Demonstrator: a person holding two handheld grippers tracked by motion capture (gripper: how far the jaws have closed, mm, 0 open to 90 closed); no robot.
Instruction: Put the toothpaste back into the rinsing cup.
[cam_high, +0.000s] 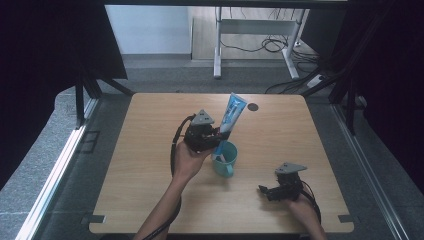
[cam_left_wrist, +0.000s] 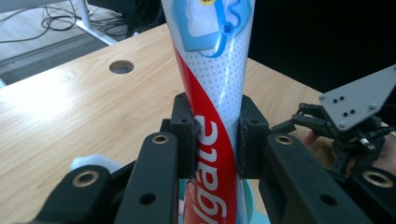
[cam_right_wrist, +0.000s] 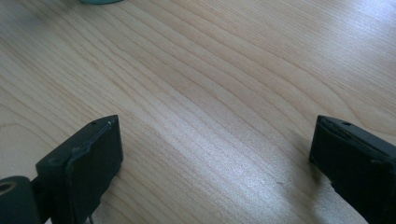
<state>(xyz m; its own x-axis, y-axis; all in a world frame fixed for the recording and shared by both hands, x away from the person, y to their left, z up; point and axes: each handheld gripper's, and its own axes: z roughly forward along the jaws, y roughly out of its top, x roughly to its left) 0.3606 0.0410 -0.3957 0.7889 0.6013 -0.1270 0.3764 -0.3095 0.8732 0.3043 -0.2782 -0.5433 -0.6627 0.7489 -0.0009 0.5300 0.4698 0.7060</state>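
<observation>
The red band on the white, red and blue plastic toothpaste tube (cam_left_wrist: 212, 93) reads "olgate" in white letters in your left gripper view, the first letter hidden behind a jaw. A yellow spot with dark print at the tube's top is too cut off to read.

The tube is soft, dotted white in the middle, with a blue and white picture toward its flat crimped end, which points up and away from you. Your left gripper (cam_high: 218, 134) pinches it from both sides, pads pressed into the red band. The tube's lower end stands in or just above the teal plastic mug (cam_high: 225, 158) near the middle of the light wooden table (cam_high: 150, 175); which of the 2, you cannot tell.

Your right gripper (cam_high: 261, 190) sits low near the table's front right, well apart from the mug, jaws spread wide over bare wood. A round cable hole (cam_high: 253, 107) lies near the far edge. Open tabletop lies on every side of the mug.
</observation>
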